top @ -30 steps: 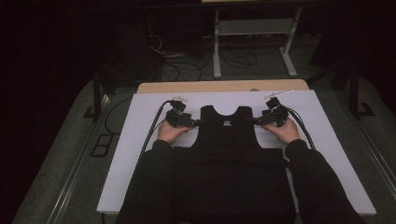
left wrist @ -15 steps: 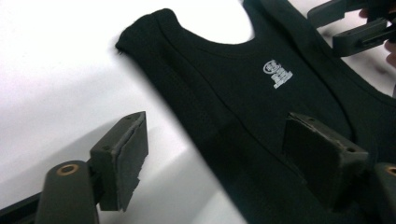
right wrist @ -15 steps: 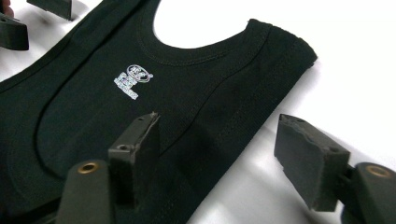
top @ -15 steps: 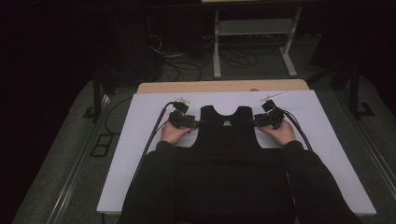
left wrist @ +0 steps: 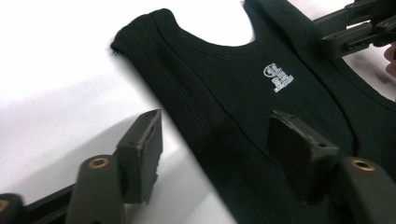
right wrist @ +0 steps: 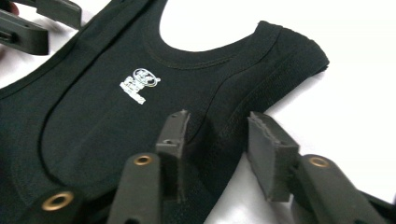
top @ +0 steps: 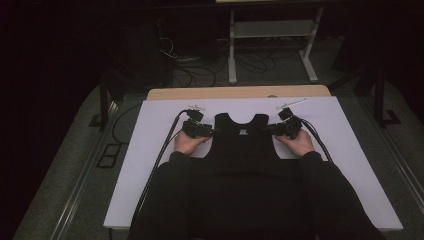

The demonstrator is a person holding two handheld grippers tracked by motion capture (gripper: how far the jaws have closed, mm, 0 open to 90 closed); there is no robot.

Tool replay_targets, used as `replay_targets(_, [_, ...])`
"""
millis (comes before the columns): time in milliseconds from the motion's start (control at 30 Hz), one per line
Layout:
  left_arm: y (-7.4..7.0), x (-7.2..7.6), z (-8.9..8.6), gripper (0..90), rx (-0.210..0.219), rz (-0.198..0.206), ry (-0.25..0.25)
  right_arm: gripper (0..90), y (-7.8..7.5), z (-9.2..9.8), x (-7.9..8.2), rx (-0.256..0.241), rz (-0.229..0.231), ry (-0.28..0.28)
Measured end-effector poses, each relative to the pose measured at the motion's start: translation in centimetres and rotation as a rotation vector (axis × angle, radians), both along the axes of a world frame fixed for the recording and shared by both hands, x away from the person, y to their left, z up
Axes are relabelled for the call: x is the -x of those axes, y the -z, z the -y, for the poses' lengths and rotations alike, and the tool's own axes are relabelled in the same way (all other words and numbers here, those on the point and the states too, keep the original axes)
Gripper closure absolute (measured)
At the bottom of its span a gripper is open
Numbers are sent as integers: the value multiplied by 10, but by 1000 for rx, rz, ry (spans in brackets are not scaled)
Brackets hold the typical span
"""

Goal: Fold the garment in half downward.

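- One black tank top (top: 243, 140) lies flat on the white table (top: 150, 150); its lower part is hidden by the person's sleeves.
- Small white logo (left wrist: 278, 77) below the neckline, unreadable.
- Left gripper (left wrist: 219, 140) and right gripper (right wrist: 217, 140): jaws apart, straddling the armhole edges.

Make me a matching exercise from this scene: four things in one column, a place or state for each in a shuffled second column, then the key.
1. vest
2. left hand-held gripper
3. right hand-held gripper
4. logo

A. open, over the vest's right armhole edge
B. white print below the neckline
C. flat on the white table
D. open, over the vest's left armhole edge

Pairs: 1-C, 2-D, 3-A, 4-B
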State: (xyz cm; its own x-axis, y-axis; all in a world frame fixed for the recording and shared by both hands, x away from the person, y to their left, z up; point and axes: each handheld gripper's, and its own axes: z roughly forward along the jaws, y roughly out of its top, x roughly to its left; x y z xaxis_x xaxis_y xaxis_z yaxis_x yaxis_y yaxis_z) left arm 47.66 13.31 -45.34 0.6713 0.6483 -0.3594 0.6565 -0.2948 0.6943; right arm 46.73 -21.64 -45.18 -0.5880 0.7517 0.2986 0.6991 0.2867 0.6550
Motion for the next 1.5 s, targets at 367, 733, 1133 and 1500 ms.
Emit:
replay_targets(367, [3,2,7,497,2,17,-1,805,0,-2,1,26,-11,-15])
replay_targets(733, [-4,6,35,787,-139,53,29,852,-1,-2,2,16,-26,-17])
replay_targets(1133, [-13,13,32,854,-156,67,12,858,-12,-3,9,2,-18,-18])
replay_targets(1500, [-32,25,21,855,-122,86,-20,860,-30,-3,18,-11,-2,0])
